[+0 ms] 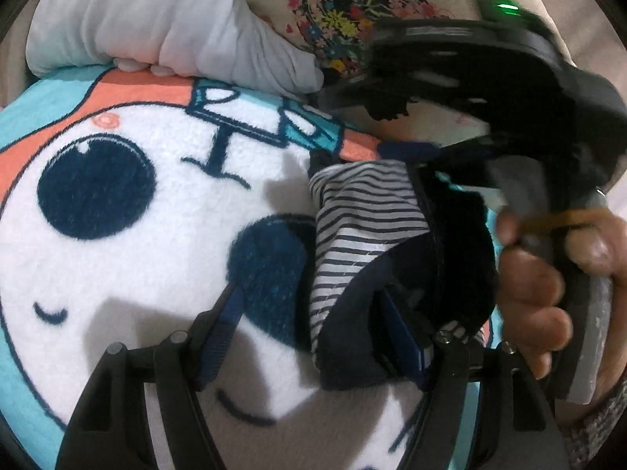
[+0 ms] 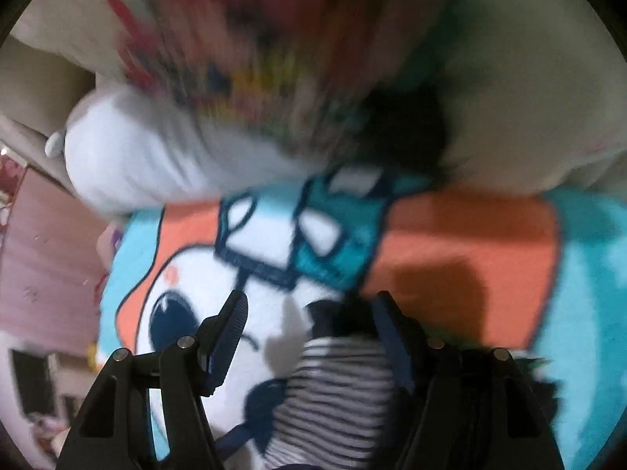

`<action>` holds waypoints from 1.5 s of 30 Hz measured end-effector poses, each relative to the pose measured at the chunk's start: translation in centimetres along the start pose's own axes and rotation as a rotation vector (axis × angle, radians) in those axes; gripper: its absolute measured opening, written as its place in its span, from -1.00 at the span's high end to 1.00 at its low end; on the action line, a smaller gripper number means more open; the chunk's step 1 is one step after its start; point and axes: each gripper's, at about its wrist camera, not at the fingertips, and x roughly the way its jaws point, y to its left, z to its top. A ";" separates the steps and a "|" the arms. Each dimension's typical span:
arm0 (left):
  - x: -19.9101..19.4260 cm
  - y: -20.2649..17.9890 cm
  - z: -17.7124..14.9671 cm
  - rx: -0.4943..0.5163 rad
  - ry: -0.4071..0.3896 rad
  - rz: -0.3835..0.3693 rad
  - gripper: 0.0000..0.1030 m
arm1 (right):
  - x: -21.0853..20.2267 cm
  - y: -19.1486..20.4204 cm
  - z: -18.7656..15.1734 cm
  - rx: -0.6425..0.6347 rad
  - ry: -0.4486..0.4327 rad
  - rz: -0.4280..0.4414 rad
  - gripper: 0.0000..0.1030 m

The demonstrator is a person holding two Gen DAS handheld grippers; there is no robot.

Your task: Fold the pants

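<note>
**Left wrist view: pants bunched between wide jaws on the cartoon blanket**

The left wrist view shows the pants (image 1: 392,258), dark navy with a striped lining turned out, lying crumpled on a fleece cartoon blanket (image 1: 129,243). The bundle's long axis runs from the near side by the left gripper (image 1: 325,313) away toward the pillows, the striped part uppermost and farther out. The left gripper's jaws stand wide; its right-hand finger is buried in dark cloth, while the other finger is clear over bare blanket, so nothing is pinched.

Only this view shows the right gripper's body from outside, with a hand (image 1: 548,286) wrapped round its handle at the right edge, just beside the pants. It also gives the white pillow (image 1: 164,27) and the floral pillow (image 1: 345,4) sharply.

The right wrist view is smeared by motion. There the right gripper (image 2: 309,321) hangs spread apart above the striped cloth (image 2: 337,384), which lies between and below the fingers with no pad pressing on it. This view alone shows the blanket's left edge and a pink wall (image 2: 43,258) beyond it.

Open blanket lies to the left of the pants; the pillows close off the far side.
</note>
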 end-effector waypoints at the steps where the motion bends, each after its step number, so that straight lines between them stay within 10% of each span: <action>1: -0.4 0.1 0.0 -0.005 0.002 0.003 -0.38 | -1.1 -0.2 -0.5 -0.002 -0.028 0.019 -0.38; 15: -6.8 -1.6 -3.9 0.077 -0.172 0.203 -0.50 | -11.7 -5.4 -14.8 0.154 -0.375 -0.013 -0.45; 22: -9.2 -3.5 -5.0 0.125 -0.259 0.252 -0.68 | -12.4 -5.0 -16.5 0.136 -0.397 0.001 -0.45; 33: -7.6 0.7 -4.3 -0.042 -0.187 0.302 -0.68 | -12.6 -9.8 -18.8 0.287 -0.376 -0.010 -0.45; 45: -5.6 0.4 -4.9 0.023 -0.162 0.330 -0.68 | -10.8 -8.6 -18.0 0.256 -0.336 -0.033 -0.46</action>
